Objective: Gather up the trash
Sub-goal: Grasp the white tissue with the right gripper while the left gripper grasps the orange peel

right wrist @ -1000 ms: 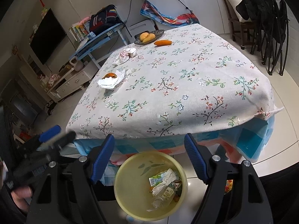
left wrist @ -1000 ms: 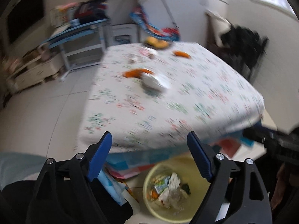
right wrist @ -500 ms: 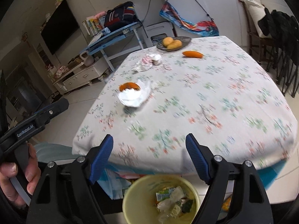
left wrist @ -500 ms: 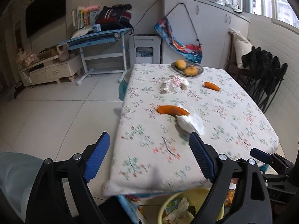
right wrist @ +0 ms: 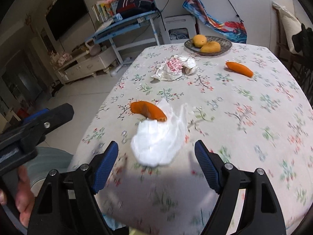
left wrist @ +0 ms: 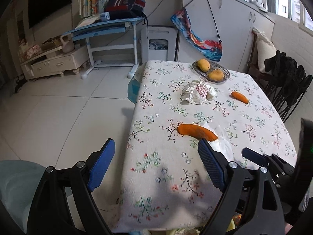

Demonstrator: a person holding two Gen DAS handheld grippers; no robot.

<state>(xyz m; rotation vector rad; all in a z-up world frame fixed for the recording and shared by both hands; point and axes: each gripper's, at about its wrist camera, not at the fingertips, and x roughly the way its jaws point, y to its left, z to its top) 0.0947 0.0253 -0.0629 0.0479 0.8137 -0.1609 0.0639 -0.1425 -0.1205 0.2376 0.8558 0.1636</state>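
Observation:
A crumpled white plastic bag [right wrist: 156, 143] lies on the flowered tablecloth [right wrist: 244, 117] with a carrot [right wrist: 147, 110] touching its far end. My right gripper [right wrist: 156, 145] hovers open just in front of the bag, with nothing between its pads. Farther back lies a crumpled white wrapper with red print [right wrist: 174, 67]. My left gripper [left wrist: 155, 146] stands open and empty over the table's near left corner. In its view the carrot [left wrist: 195, 131] and the bag [left wrist: 223, 143] sit just beyond its right finger, and the wrapper [left wrist: 197, 93] lies farther back.
A second carrot [right wrist: 238, 69] and a bowl [right wrist: 225, 49] with two mangoes sit at the far end. The table's left edge drops to tiled floor [left wrist: 58, 113]. Black chairs [left wrist: 289, 86] stand on the right. A hand [right wrist: 19, 195] holds the left gripper.
Both grippers have moved from over the yellow bin up and forward over the table's near end. The bin has dropped out of view; the white bag is now close to the right gripper.

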